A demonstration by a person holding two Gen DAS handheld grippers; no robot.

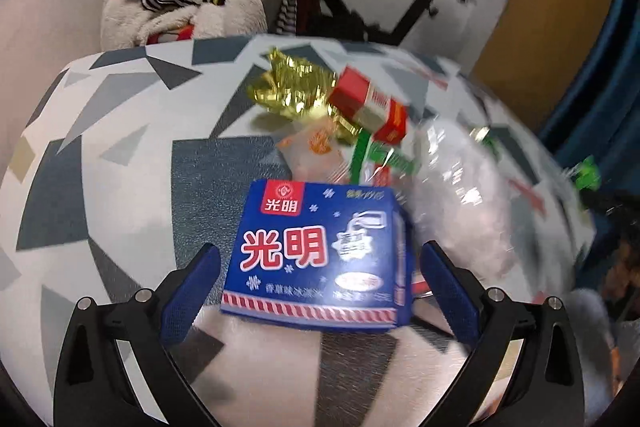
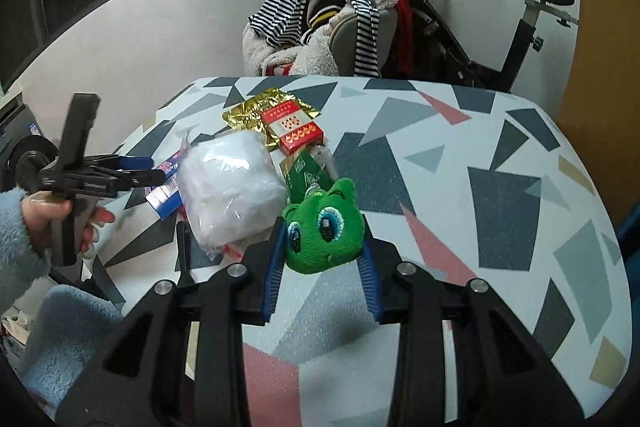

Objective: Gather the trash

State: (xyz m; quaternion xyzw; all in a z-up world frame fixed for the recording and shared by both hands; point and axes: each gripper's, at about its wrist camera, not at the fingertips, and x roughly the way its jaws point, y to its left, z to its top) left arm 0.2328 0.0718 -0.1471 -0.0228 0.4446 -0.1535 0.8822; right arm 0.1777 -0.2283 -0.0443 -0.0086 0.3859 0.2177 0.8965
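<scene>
Right tool grips toy (green plush).

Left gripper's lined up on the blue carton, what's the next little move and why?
Probably ease the left gripper a little further forward, then close. The blue carton lies between its open fingers with a gap on each side, so nothing is gripped yet. The right gripper already holds the green plush toy.
</scene>
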